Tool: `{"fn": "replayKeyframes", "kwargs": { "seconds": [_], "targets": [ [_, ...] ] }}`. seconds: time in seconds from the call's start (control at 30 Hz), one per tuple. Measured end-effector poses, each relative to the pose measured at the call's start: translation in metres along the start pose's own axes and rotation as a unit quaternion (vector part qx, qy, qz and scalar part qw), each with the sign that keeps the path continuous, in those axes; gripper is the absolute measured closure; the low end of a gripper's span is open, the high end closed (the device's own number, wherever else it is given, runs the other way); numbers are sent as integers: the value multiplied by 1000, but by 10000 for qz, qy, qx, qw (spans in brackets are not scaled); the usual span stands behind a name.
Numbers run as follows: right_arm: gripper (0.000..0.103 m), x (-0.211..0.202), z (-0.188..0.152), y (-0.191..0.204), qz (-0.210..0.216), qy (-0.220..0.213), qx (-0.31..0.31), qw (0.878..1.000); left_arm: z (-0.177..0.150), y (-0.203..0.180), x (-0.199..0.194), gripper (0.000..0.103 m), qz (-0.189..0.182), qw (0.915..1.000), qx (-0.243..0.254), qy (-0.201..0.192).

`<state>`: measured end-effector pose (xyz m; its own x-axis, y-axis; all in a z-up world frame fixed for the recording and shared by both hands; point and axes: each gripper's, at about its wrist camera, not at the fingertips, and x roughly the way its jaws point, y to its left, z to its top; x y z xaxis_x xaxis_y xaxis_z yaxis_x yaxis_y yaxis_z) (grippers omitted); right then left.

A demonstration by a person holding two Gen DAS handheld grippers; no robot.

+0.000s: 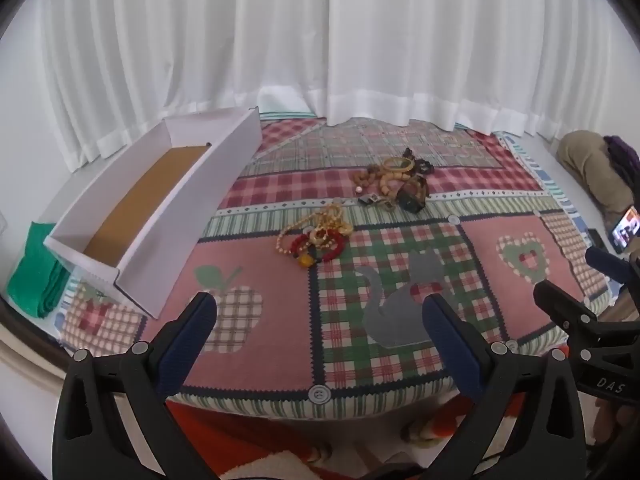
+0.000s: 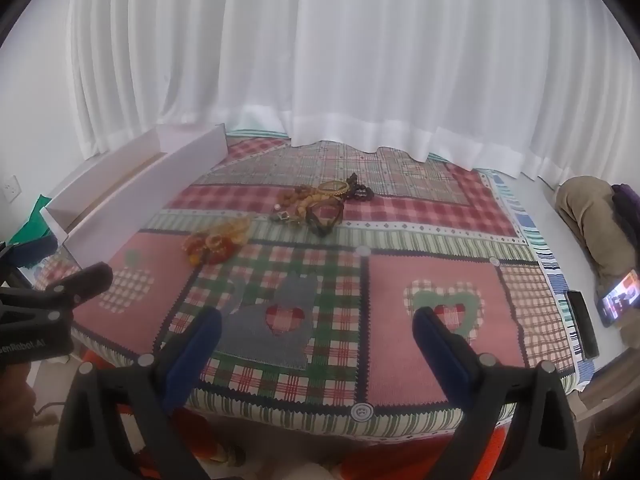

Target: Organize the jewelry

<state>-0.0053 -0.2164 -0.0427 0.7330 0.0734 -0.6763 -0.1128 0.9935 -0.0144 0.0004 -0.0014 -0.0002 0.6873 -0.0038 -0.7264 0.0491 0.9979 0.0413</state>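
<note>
Two heaps of jewelry lie on a patchwork cloth with apple, cat and heart patches, spread over a low surface. In the left wrist view the nearer heap, pale bead strings tangled with red beads and an amber piece, sits just left of the frame's middle. The farther heap, brown wooden beads, a yellow bangle and dark pieces, lies a little above and right of it, apart from the first.

A long white box with a brown bottom stands open at the left of that frame, its near end on the cloth's left edge, well apart from both heaps; no jewelry shows inside it. A green cloth lies beyond it at the far left. White curtains fill the top of both views. A lit phone is propped at the right edge of the right wrist view.

The left tool hangs at the bottom of its frame over the near edge of the cloth, jaws spread wide and holding nothing. The right tool does the same in its own view, wide apart and empty, over the cat and heart patches.
</note>
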Motion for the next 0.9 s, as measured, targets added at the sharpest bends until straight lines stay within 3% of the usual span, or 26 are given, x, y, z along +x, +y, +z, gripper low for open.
{"fn": "replayKeyframes", "kwargs": {
  "seconds": [0.07,0.9],
  "targets": [
    [5,-7,-2,1,1,-165,-44,9999,0,2,0,1,-84,9999,-88,-36],
    [5,-17,-2,13,41,-178,-39,9998,-4,3,-6,1,-46,10000,-58,11]
  ]
}}
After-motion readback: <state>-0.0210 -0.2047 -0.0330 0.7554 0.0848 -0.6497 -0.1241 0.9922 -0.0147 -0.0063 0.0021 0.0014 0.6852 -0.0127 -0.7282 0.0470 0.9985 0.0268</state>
